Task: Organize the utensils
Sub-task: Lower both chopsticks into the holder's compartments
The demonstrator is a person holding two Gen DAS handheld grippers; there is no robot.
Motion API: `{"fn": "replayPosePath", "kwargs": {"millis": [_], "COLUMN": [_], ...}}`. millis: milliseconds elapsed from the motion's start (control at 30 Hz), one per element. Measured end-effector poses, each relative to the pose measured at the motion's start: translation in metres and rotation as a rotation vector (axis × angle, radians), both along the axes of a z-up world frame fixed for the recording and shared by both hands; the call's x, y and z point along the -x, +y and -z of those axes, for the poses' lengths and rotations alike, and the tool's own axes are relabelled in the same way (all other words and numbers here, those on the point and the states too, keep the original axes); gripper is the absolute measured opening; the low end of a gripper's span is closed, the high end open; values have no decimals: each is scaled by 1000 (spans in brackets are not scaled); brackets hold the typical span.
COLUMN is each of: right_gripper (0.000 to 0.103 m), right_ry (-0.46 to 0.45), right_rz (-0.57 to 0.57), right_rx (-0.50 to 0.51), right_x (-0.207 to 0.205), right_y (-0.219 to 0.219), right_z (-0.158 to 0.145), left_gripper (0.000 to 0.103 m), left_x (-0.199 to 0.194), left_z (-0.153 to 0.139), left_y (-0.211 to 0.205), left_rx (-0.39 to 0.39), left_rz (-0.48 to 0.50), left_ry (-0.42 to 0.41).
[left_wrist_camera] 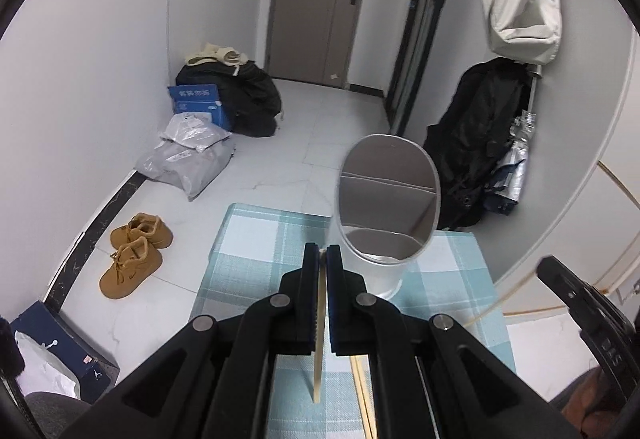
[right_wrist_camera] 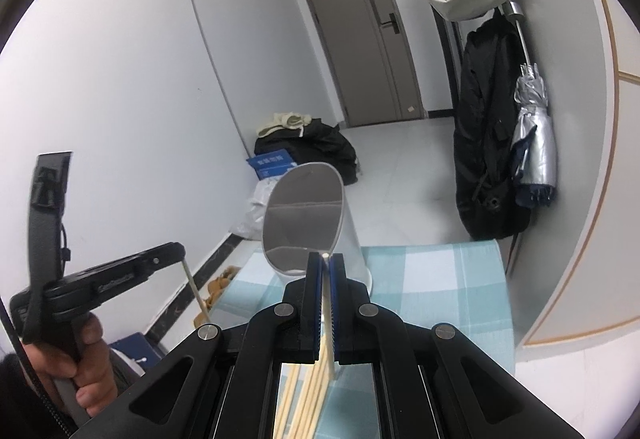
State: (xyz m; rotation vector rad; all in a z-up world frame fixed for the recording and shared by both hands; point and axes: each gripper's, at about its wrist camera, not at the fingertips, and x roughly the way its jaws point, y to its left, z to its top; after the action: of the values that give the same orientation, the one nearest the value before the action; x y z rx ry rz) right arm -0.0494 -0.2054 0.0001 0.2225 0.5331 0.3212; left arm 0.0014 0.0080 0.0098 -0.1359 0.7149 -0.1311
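A: Judging progress, how far was it?

B: Early, by my read. The left hand-held gripper (left_wrist_camera: 323,253) was clamped on one chopstick (left_wrist_camera: 319,339), raised over the surface (left_wrist_camera: 256,239). The right hand-held gripper (right_wrist_camera: 325,259) pinched another chopstick (right_wrist_camera: 329,323) the same way. Neither was in the cup (left_wrist_camera: 374,271) yet.

A: Cup contents?

B: It looked empty. The metal cup had a divider inside, with nothing visible in either half, and it stood just ahead of both grippers on the checked cloth.

A: What was left?

B: A loose bundle of chopsticks (right_wrist_camera: 306,399) lay under the right gripper. Those were still unsorted, plus the two in hand.
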Motion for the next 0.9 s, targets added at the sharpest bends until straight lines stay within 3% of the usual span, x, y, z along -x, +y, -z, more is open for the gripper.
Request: {"fn": "replayPosePath", "kwargs": {"millis": [133, 600, 900], "right_gripper": [3, 3, 3], "right_ry": [-8, -7, -12], "right_rz": [3, -1, -36], "right_rx": [-4, -13, -40], "right_x": [4, 6, -6], "right_y": [3, 13, 13], "right_z": [-5, -7, -26], "left_gripper": [0, 0, 0], "left_x": [7, 8, 8], "left_z": [-1, -11, -44], "left_y": [-7, -2, -15], "left_rx": [-40, -19, -39], "left_rz": [20, 72, 147], "left_ry": [-8, 1, -64]}}
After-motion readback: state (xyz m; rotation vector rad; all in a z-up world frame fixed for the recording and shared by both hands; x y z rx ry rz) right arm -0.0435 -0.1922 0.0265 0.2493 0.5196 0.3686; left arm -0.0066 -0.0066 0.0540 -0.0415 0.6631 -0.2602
